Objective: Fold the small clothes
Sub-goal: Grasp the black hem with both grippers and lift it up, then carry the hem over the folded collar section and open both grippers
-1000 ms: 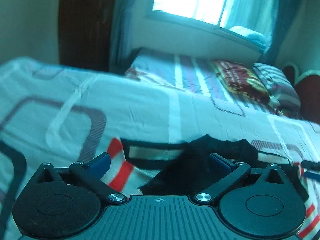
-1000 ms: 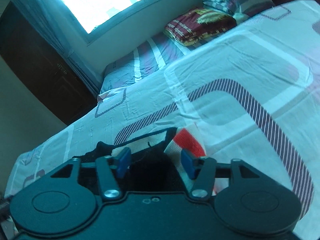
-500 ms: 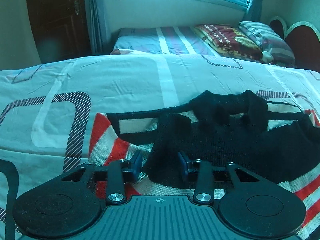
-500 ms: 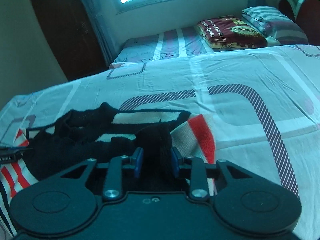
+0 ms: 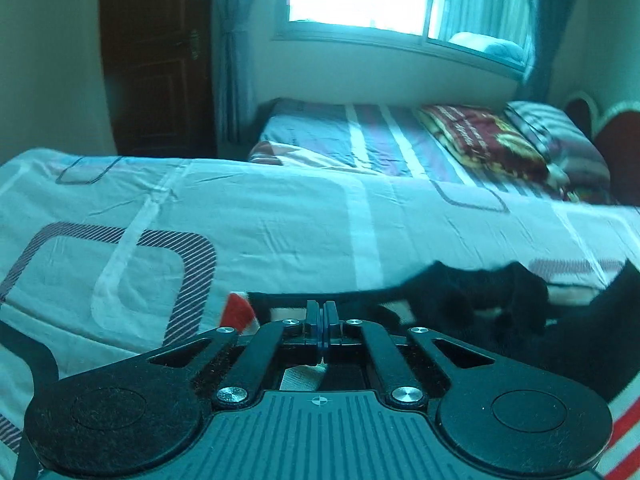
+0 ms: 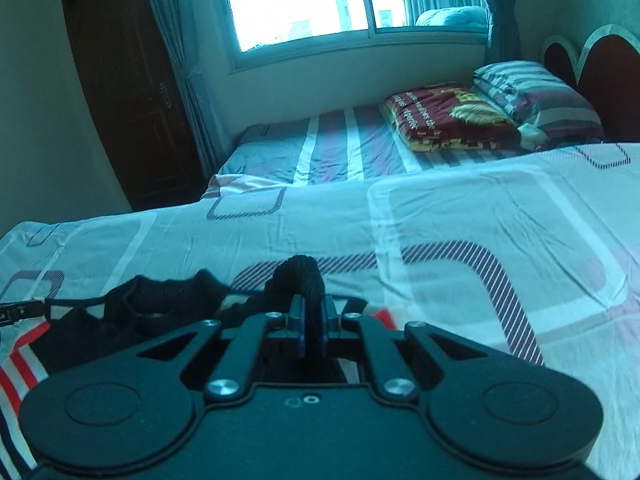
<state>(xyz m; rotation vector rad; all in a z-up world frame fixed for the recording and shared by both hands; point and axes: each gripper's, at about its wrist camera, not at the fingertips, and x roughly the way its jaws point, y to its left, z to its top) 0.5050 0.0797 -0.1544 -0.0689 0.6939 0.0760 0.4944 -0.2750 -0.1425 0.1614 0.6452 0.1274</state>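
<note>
Sweater (image 6: 132, 312): black knit with red, white and black striped edges. Bedsheet (image 6: 460, 216): pale, grey hatched rounded squares. Blanket (image 6: 444, 114): maroon, gold print. Pillow (image 6: 536, 88): grey-striped.

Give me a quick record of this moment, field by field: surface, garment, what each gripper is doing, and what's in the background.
surface: bed sheet, pale with rounded-square print
garment: striped knit garment, black, white and red, lying crumpled
left gripper: shut on the garment's edge
right gripper: shut on a bunched black fold
background: second bed, folded blanket, pillow, window, dark door
</note>
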